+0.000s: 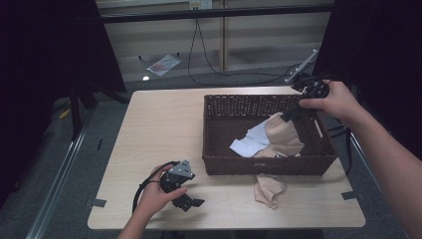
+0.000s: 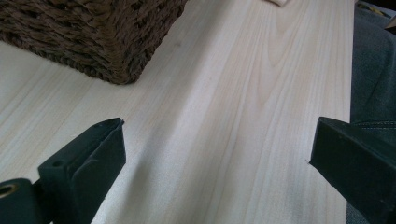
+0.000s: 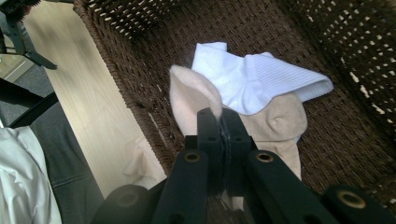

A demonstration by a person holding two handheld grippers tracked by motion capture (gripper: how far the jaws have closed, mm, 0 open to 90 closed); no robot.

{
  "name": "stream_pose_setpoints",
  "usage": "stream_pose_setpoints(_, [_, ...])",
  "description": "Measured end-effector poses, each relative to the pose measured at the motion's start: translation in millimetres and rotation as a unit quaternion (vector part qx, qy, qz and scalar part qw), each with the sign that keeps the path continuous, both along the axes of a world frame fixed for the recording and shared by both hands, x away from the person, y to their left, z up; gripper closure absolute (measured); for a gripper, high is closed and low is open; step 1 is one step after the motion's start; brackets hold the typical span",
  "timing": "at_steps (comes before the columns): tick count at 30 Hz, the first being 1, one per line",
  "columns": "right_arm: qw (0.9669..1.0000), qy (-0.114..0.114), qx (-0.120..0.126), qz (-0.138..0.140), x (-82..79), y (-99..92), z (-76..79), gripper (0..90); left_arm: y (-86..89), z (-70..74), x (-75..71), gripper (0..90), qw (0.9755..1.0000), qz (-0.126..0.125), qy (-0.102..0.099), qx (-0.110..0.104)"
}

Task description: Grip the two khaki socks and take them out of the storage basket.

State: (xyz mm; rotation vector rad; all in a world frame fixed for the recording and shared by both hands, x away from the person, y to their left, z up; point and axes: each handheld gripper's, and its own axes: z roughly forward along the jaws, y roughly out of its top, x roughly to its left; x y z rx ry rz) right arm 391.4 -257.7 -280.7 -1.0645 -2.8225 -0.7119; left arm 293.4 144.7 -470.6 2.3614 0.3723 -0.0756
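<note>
A brown wicker basket stands on the right half of the table. Inside lie a white sock and a beige sock. My right gripper reaches in from the far right corner, shut on an edge of that beige sock and holding it raised. A second beige sock lies on the table just in front of the basket. My left gripper rests low over the table's front left of the basket, open, with bare wood between its fingers.
The basket's near corner sits ahead and left of the left gripper. The light wooden table has free room across its left half. Cables and a bracket lie on the floor beyond the table's far edge.
</note>
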Motion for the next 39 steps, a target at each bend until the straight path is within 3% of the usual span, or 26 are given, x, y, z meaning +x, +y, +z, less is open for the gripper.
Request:
stream_pose_setpoints(5, [0.9999, -0.01, 0.002, 0.002, -3.4, -1.4, 14.6, 89.0, -0.2, 0.9, -0.3, 3.1, 1.0, -0.002, 0.0, 0.009])
stream_pose_setpoints(26, [0.9988, -0.038, 0.014, 0.025, -30.4, -3.0, 70.1, 88.9, -0.7, 0.2, -0.4, 3.1, 1.0, -0.001, 0.001, 0.004])
stream_pose_setpoints(39, [0.9978, -0.043, 0.01, 0.05, -43.4, 3.3, 79.7, 88.8, -1.1, 0.0, -0.6, 3.1, 1.0, -0.004, 0.005, 0.004])
